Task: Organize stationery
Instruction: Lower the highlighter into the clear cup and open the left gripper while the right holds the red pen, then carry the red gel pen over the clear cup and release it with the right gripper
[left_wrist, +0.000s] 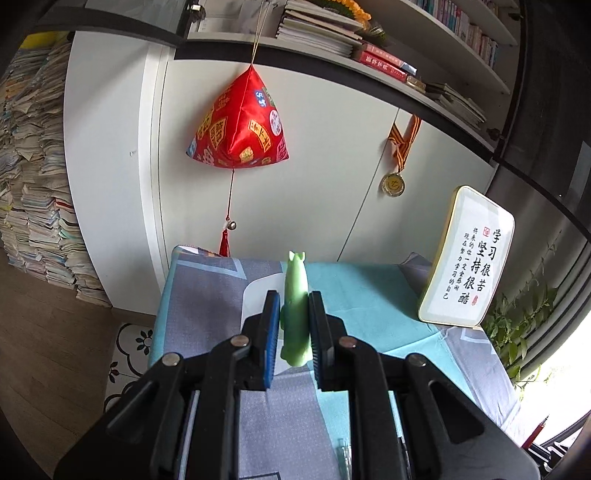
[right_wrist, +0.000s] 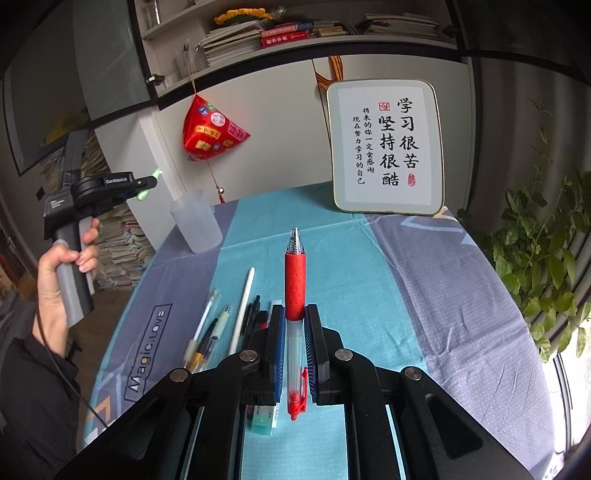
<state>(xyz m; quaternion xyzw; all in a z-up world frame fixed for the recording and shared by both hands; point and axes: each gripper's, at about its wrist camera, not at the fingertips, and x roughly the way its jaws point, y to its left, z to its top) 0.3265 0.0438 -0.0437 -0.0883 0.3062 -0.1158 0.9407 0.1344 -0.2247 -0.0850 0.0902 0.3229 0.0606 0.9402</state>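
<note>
Holding one item in each gripper, you're mid-transfer, both loads lifted off the table. Left gripper (left_wrist: 293, 325) is clamped on a pale green, animal-shaped novelty pen or eraser (left_wrist: 294, 314), upright between the pads, raised above the translucent frosted plastic cup (right_wrist: 195, 221) at the table's far left edge. Loose row of assorted pens and a slim white stylus (right_wrist: 242, 314) lies on the blue-and-teal patterned tablecloth (right_wrist: 406, 295), just left of your right jaws; a mint-green boxed eraser (right_wrist: 263, 417) sits under them. Right gripper (right_wrist: 294, 332) is closed on the clear barrel of a red rubber-grip retractable pen (right_wrist: 294, 280), tip pointing forward, held above the cloth.

Next, probably: lower the green piece into the cup and release, then swing the red pen left to the same cup, tipping it upright before letting go.
</note>
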